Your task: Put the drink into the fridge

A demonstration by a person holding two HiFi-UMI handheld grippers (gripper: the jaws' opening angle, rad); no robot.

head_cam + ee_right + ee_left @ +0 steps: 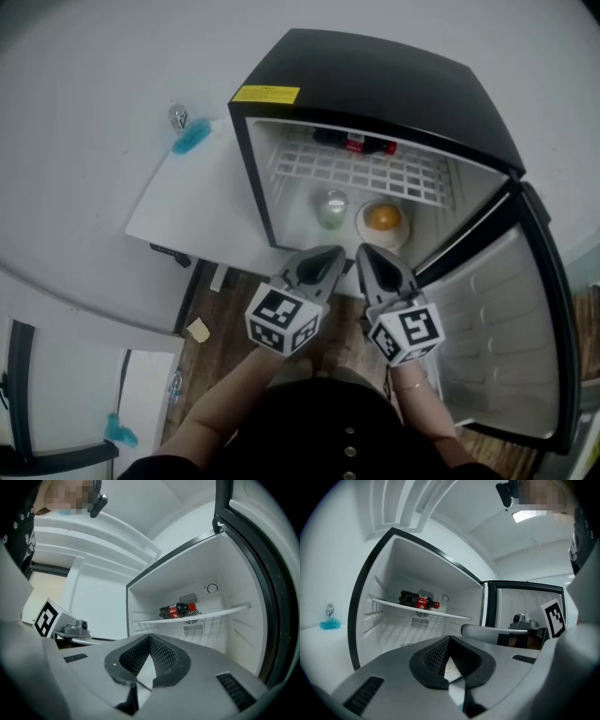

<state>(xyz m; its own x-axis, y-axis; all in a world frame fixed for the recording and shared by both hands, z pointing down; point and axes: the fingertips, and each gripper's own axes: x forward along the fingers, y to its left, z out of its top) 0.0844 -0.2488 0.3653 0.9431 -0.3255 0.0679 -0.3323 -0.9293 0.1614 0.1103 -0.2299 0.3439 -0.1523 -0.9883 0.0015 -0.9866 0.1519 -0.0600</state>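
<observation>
Lying on fridge (375, 75) shelf (375, 173), cola bottle (356, 143), cup (331, 208) and orange (383, 217) below, left tool (330, 253) and right tool (367, 251) closed

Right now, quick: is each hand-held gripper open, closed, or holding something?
Left hand-held gripper: closed, holding nothing.
Right hand-held gripper: closed, holding nothing.

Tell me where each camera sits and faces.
Head view: on the head, steeply down at the open fridge; forearms, left gripper, right gripper show.
Left gripper view: on the left gripper, level into the fridge; its shut jaws show.
Right gripper view: on the right gripper, likewise; shut jaws show.
Shared: cola bottle on the upper shelf, all three.
</observation>
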